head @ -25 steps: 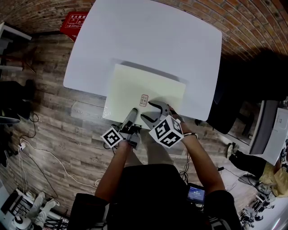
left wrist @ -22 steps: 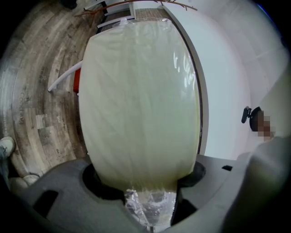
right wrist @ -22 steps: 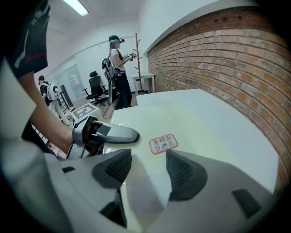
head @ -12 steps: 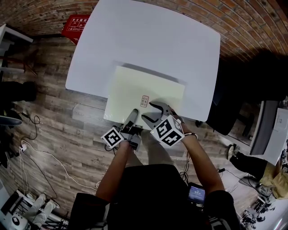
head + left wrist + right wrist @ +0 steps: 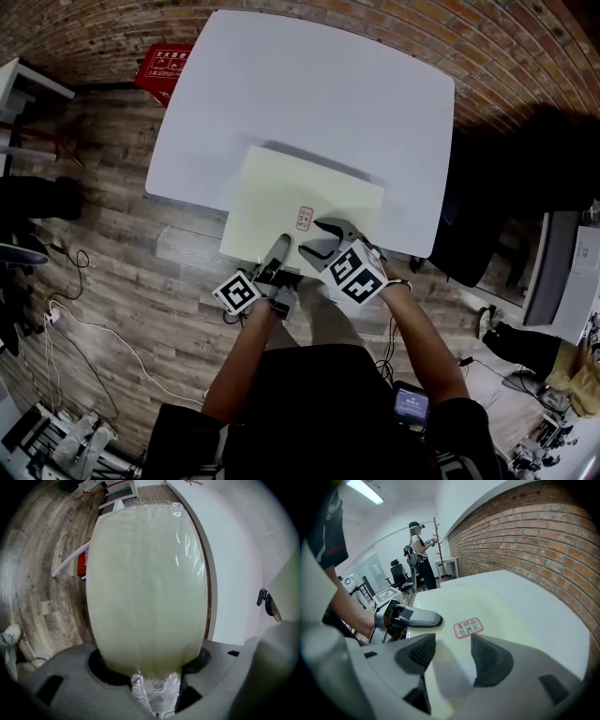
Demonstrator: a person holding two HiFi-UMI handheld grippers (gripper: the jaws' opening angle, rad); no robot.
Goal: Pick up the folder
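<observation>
left gripper [image 5: 279, 249]: fingers closing — folder [image 5: 281, 192] edge between | right gripper [image 5: 317, 240]: fingers apart over folder

Brightly and evenly lit, from a ceiling strip light [image 5: 364, 491] caught in the right gripper view. Bent hard by fisheye, blacked out at the corners of both gripper views. Blurred close up on the folder [image 5: 147, 583], glinting along its plastic edge. Softly shadowed past its far edge on the table [image 5: 309, 84].

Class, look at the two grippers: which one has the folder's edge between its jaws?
The left gripper: its closing jaws straddle the folder's near edge. The right gripper hangs open above the folder's top face.
</observation>
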